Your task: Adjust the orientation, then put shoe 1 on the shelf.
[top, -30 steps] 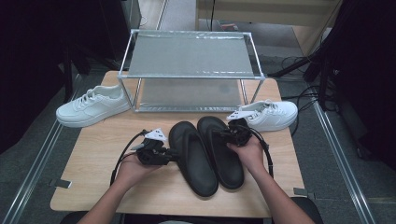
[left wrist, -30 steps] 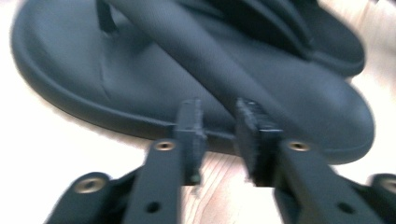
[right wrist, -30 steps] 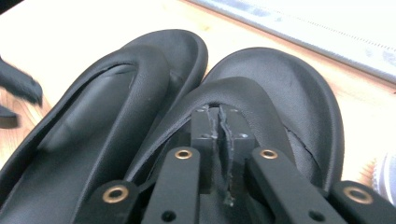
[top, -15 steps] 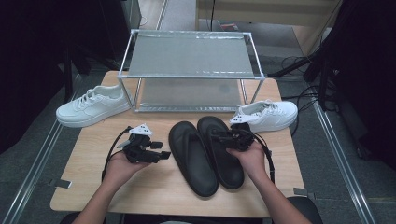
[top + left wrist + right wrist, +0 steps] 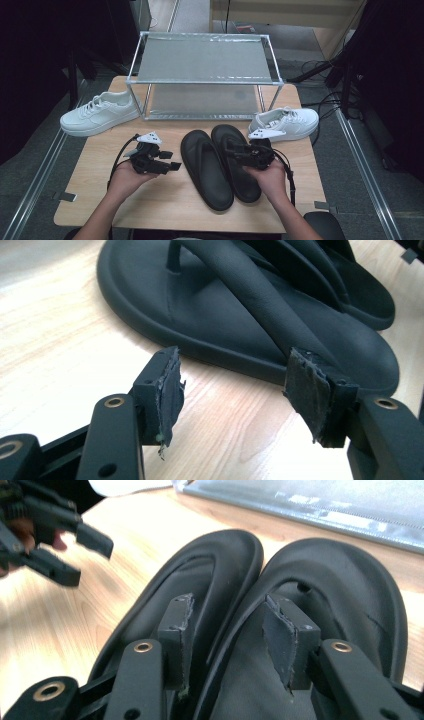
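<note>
Two black sandals [image 5: 220, 167] lie side by side mid-desk [image 5: 165, 205], two white sneakers [image 5: 97, 114] flanking. Your right tool [image 5: 231, 150] straddles their adjoining edges, jaws apart; your left tool [image 5: 170, 160] gapes empty beside them.

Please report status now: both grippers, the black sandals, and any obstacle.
Left gripper open, beside left sandal. Right gripper open, straddling the sandals' touching inner edges, right sandal. Nothing in the way.
</note>
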The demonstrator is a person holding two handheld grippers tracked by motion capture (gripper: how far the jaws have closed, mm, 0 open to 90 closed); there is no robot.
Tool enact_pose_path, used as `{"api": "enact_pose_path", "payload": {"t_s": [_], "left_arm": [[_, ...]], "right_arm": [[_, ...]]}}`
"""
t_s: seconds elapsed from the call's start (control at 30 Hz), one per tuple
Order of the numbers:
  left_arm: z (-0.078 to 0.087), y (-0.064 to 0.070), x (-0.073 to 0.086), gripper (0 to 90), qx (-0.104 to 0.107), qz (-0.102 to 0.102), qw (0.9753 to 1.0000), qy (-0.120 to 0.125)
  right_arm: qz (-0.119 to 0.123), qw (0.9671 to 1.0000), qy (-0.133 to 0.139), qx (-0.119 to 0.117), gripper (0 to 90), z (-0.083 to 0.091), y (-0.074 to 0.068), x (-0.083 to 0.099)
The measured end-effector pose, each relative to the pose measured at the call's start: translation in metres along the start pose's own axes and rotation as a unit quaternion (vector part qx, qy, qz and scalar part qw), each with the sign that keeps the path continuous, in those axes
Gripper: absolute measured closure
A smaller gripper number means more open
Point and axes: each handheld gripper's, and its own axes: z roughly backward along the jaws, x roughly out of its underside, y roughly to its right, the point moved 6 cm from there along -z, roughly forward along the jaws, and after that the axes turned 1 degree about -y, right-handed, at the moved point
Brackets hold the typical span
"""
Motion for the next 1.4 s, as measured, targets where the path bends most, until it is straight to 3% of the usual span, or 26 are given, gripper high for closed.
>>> {"api": "enact_pose_path", "payload": {"t_s": [0.23, 0.67, 0.8, 1.13, 1.4], "left_arm": [[0.001, -0.004, -0.004, 39.6, -0.006, -0.012, 0.9999, 0.008], [0.004, -0.015, -0.011, 38.5, -0.009, -0.014, 0.9996, 0.022], [0.003, -0.014, -0.013, 38.4, -0.008, -0.022, 0.9995, 0.021], [-0.004, -0.015, -0.021, 38.3, -0.003, -0.032, 0.9993, 0.019], [-0.004, -0.017, -0.02, 38.3, -0.007, -0.03, 0.9994, 0.018]], "right_arm": [[0.016, 0.9998, 0.0, 0.009, 52.1, -0.001, -0.006, 0.008], [0.012, 0.9997, -0.011, 0.02, 41.7, -0.01, -0.014, 0.02], [-0.005, 0.9996, -0.009, 0.025, 41.5, -0.01, -0.015, 0.023], [-0.009, 0.9991, -0.009, 0.041, 39.3, -0.013, -0.014, 0.029], [-0.007, 0.9991, -0.022, 0.036, 37.7, -0.026, -0.021, 0.033]]}}
